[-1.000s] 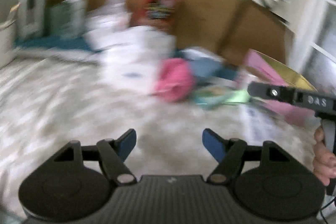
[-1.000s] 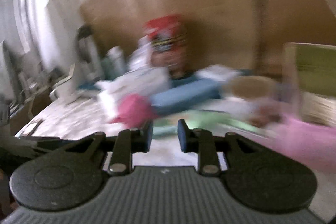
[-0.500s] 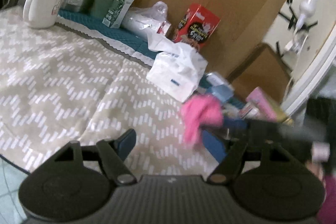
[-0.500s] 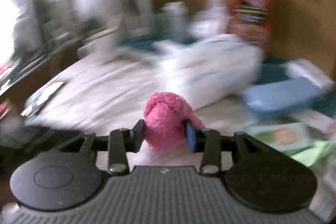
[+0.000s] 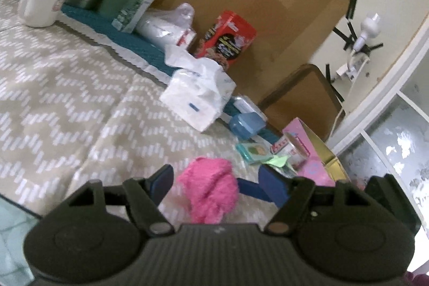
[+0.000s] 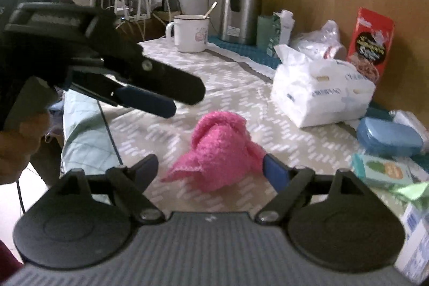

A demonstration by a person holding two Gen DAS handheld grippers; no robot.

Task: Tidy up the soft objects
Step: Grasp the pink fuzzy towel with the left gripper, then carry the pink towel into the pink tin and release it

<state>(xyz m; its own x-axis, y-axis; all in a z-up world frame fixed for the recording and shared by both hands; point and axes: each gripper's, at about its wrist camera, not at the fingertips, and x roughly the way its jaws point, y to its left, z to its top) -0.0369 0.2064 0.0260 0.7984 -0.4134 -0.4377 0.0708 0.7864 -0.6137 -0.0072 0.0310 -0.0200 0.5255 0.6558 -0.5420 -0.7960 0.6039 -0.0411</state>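
Observation:
A fluffy pink cloth [image 6: 222,152] lies bunched on the chevron tablecloth [image 6: 241,87]. My right gripper [image 6: 210,169] is open, its blue pads on either side of the cloth's near end. My left gripper [image 5: 218,184] is open too, and the same pink cloth [image 5: 211,189] lies between its pads. In the right wrist view the left gripper [image 6: 150,95] hovers just left of and above the cloth. A white tissue pack [image 6: 321,95] lies behind the cloth.
A white mug [image 6: 191,32], a steel thermos [image 6: 242,3], a carton and a red box [image 6: 371,44] line the back wall. A blue case [image 6: 388,137], a small green packet [image 6: 386,170] and a pink box [image 5: 308,152] crowd the right. The table edge is at the left.
The right gripper was shut on the pink cloth half a second ago and has opened, leaving it on the table. The left gripper has moved in around the cloth.

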